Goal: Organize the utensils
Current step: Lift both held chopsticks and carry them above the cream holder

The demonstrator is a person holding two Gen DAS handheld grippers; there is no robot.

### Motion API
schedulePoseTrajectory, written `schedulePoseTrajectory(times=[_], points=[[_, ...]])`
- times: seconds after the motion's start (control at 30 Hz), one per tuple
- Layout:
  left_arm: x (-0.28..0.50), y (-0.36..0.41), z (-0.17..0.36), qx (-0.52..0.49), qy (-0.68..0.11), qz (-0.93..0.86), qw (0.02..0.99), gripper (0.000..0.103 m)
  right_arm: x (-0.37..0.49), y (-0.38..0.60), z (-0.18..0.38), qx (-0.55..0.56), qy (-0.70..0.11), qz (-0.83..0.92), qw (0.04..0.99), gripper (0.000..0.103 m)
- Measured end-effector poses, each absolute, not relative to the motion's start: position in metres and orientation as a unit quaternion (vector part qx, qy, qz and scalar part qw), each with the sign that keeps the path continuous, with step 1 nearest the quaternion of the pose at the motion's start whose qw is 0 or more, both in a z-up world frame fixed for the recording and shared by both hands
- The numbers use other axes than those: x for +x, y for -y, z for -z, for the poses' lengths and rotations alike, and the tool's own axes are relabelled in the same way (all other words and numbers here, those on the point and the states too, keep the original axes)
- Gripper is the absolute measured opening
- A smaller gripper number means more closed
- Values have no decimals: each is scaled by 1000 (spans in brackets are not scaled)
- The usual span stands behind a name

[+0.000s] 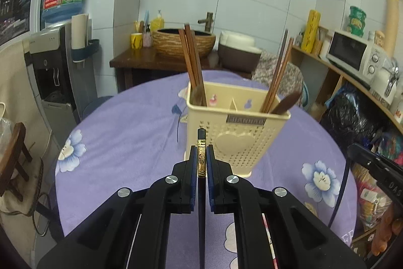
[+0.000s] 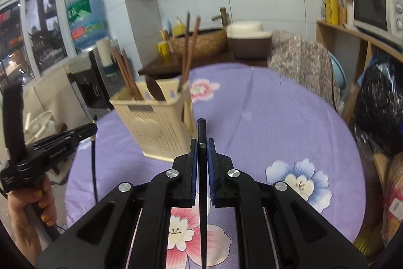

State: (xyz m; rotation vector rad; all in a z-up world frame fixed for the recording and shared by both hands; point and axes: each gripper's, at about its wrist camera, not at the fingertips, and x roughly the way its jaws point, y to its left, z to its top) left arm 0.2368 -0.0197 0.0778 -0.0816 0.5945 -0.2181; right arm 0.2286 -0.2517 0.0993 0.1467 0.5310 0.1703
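Pinching black chopstick [image 1: 201, 160] between shut left fingers [image 1: 193, 163] (gold-banded), right fingers [image 2: 193, 155] likewise.

**Holder dead ahead, one chopstick in each gripper**

You've got the utensil holder [image 1: 233, 122] on the table [image 1: 121, 132], chopsticks [image 1: 192, 59] standing in both its compartments. It's ahead of your left gripper [image 1: 201, 158], ahead-left of your right gripper [image 2: 202, 153].
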Motion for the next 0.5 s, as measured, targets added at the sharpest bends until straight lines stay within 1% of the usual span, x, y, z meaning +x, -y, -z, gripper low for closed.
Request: schedulePoseTrajectory(times=[0.2,0.5], points=[[230,14,-95,-48,-267,103,957,8,222,249,-120,64,-241,-89,964,8],[231,8,-99,-51,-261,102,959,8,219,244,-118,59,-242,-91,964,8]])
